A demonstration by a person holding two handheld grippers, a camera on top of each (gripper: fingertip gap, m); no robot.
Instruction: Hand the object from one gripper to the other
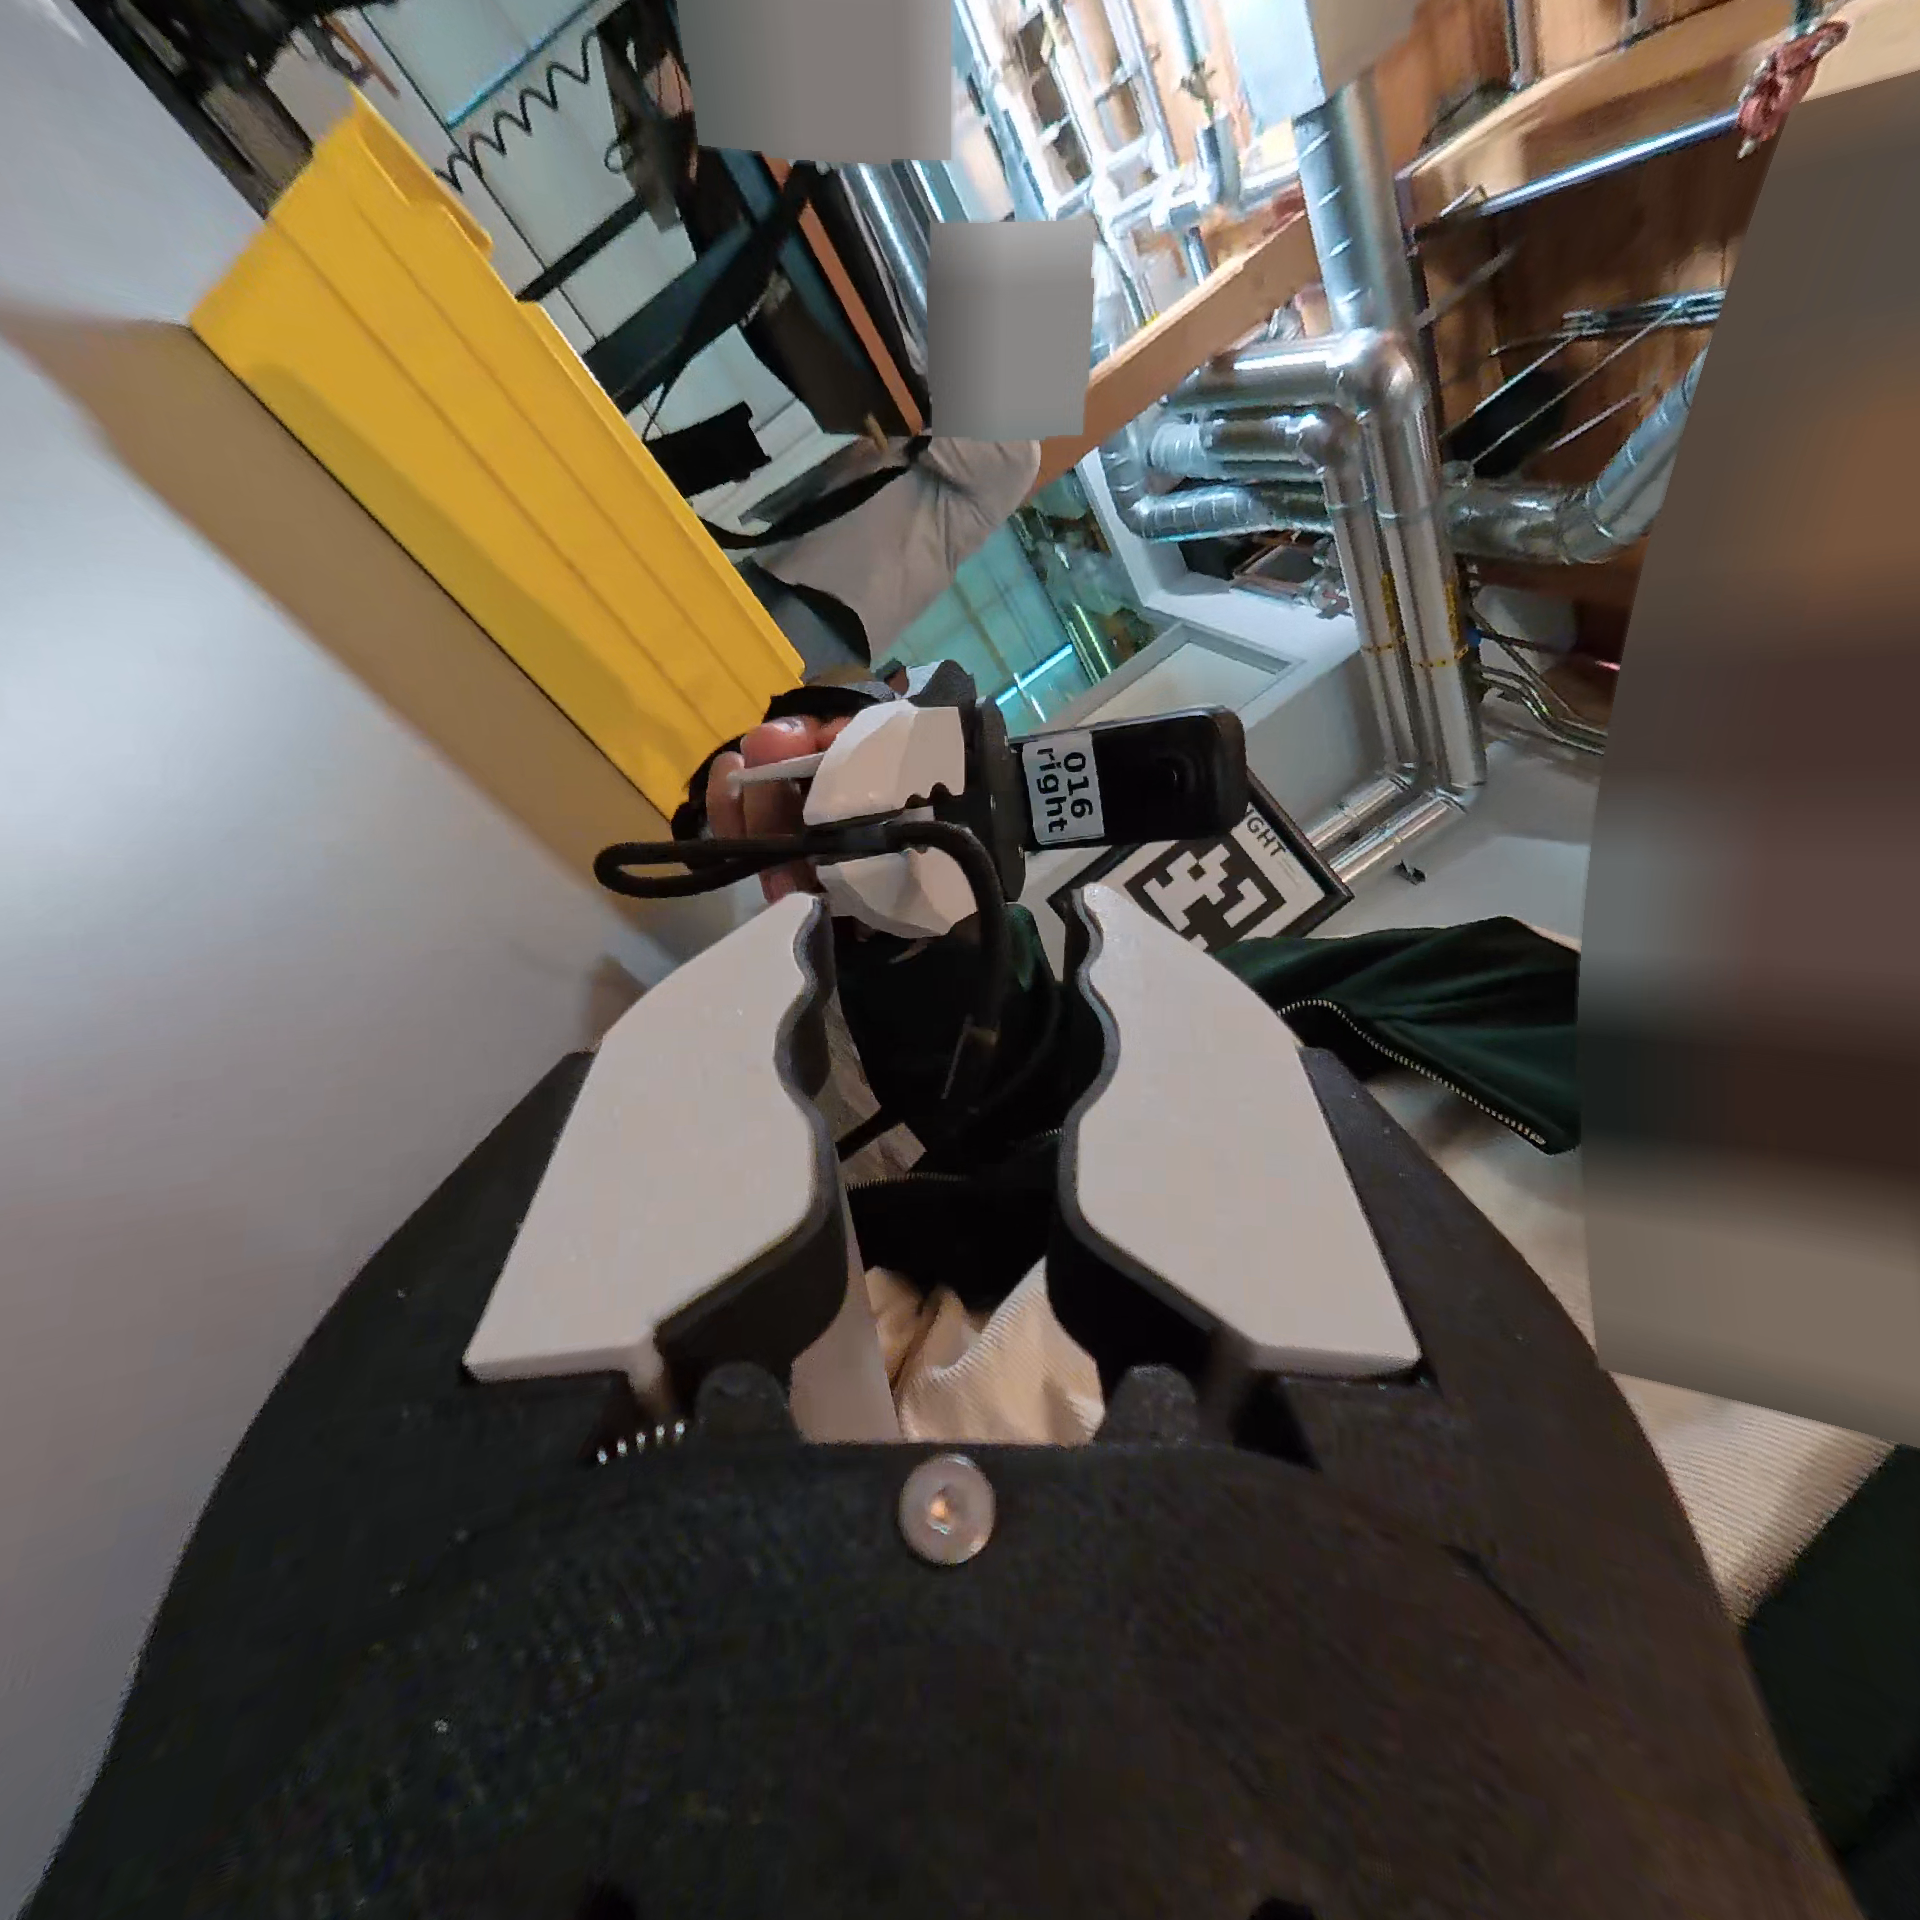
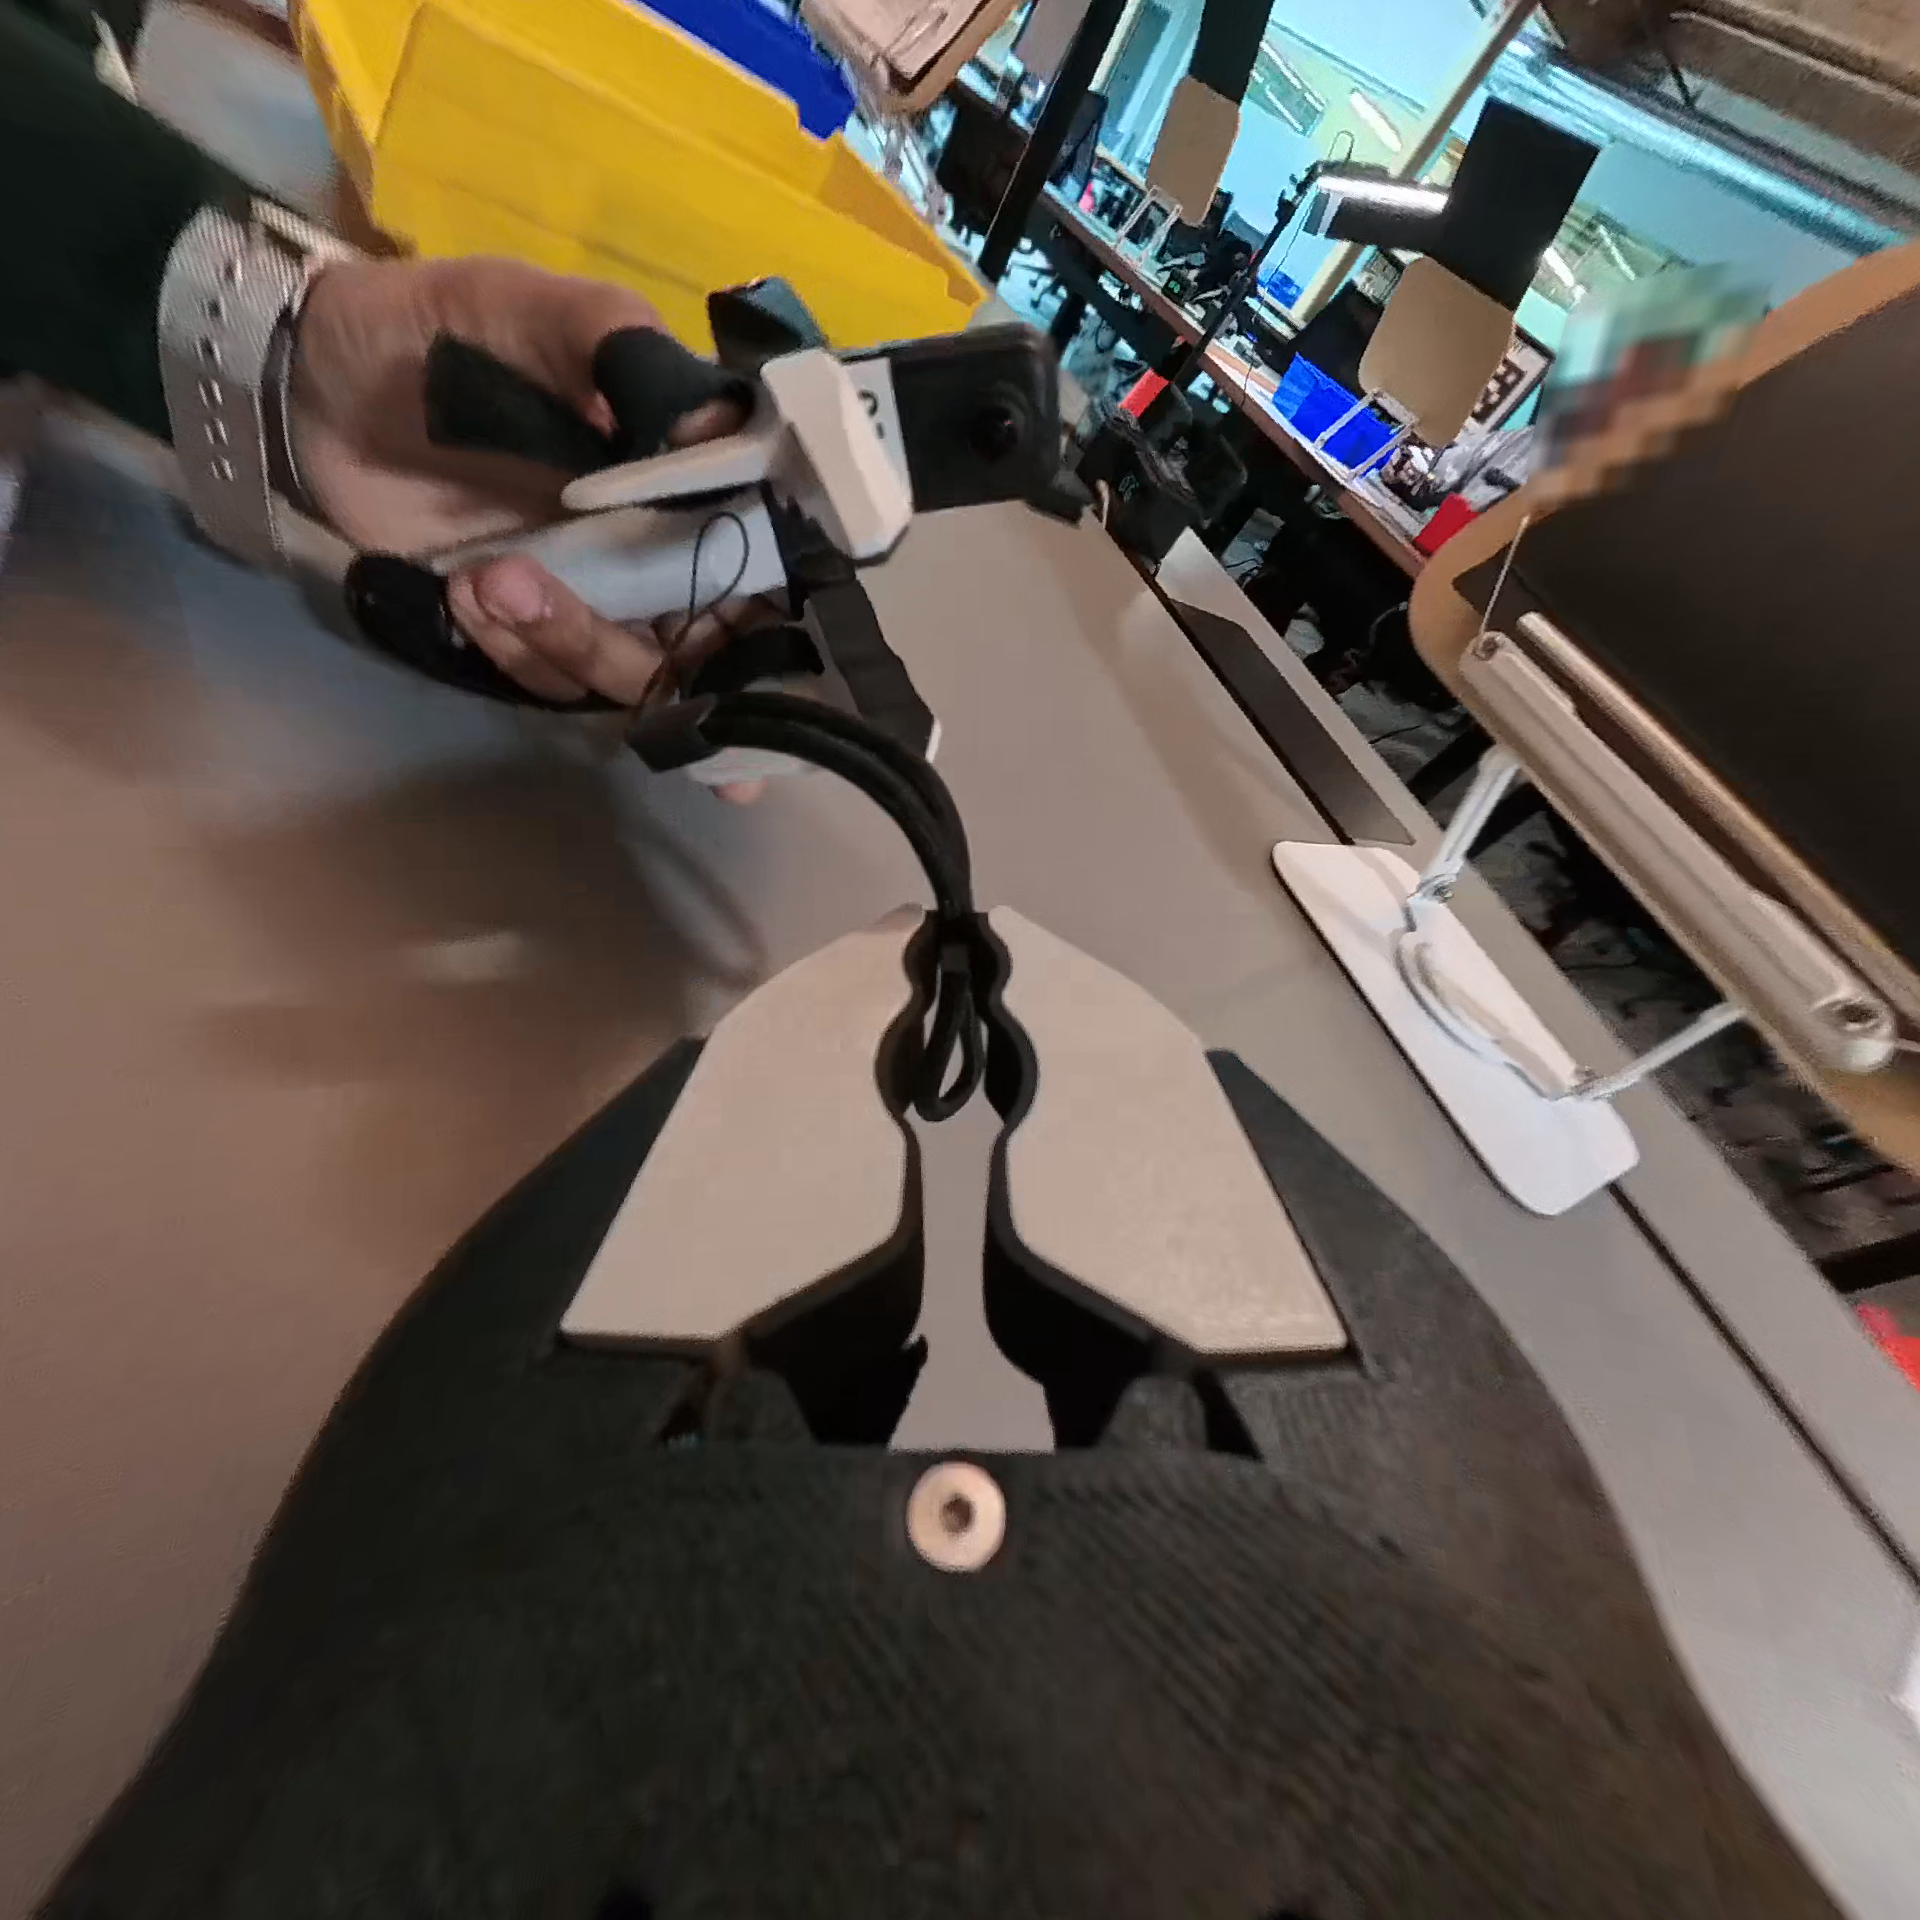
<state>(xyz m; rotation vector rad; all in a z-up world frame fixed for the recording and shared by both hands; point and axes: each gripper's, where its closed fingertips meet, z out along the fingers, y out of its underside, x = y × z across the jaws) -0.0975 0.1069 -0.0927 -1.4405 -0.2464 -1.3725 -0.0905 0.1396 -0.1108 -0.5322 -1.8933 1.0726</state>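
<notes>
The object is a bundled black cable (image 2: pixel 928 821). My right gripper (image 2: pixel 956 930) is shut on one end of it, and the bundle arches up and left toward my left gripper's fingers (image 2: pixel 743 767), held in a hand with black finger loops. In the left wrist view my left gripper (image 1: pixel 951 920) is open. The right gripper (image 1: pixel 883 831) is just ahead of it and pinches the cable (image 1: pixel 717 868). One loop sticks out left. The other part curves down between my left fingers; I cannot tell whether it touches them.
A yellow bin (image 2: pixel 644 156) stands on the grey table (image 2: pixel 1091 675) behind the grippers. A white stand base (image 2: pixel 1455 1029) sits at the table's right edge. A dark green jacket (image 1: pixel 1434 1029) and a black-and-white marker card (image 1: pixel 1216 894) lie past the left gripper. My hands' fingertips stand some 5 centimetres from each other.
</notes>
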